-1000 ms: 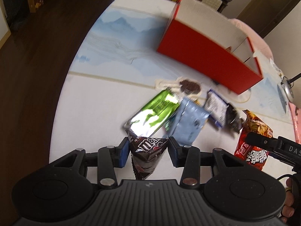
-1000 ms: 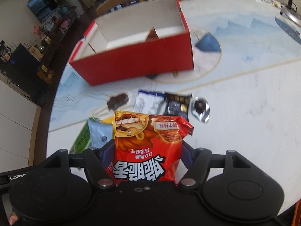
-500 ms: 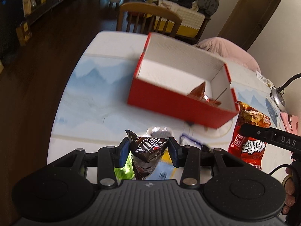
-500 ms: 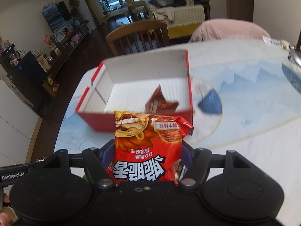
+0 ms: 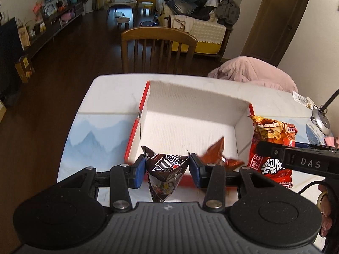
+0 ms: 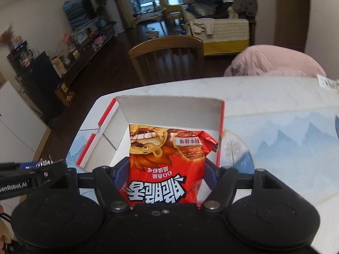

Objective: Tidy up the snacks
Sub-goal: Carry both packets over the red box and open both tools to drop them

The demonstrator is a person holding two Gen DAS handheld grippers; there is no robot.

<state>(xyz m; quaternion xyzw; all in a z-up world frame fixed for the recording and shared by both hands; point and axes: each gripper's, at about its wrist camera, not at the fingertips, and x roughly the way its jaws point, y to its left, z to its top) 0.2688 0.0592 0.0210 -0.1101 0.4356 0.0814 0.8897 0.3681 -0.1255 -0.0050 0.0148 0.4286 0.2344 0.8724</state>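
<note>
The left gripper (image 5: 167,170) pinches a crumpled dark brown chocolate packet (image 5: 164,173); the right gripper (image 6: 164,174) clamps a glossy red snack bag (image 6: 167,165), both above the open red cardboard box (image 5: 190,116) near the table's far edge.

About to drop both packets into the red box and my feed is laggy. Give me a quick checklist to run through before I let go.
1. Left tongs grip on the brown M&M's packet: ok, pinched between the blue pads.
2. Right tongs grip on the red snack bag: ok, pads against both sides.
3. Red box open, floor free: ok, only one small brown wrapper lies inside, near the front.
4. M&M's packet past the box's near wall: cannot tell, it hangs right at that edge.
5. Red snack bag over the box: cannot tell, right view suggests inside, left view shows it beside the right wall.
6. Tongs clear of each other: ok, apart.
</note>
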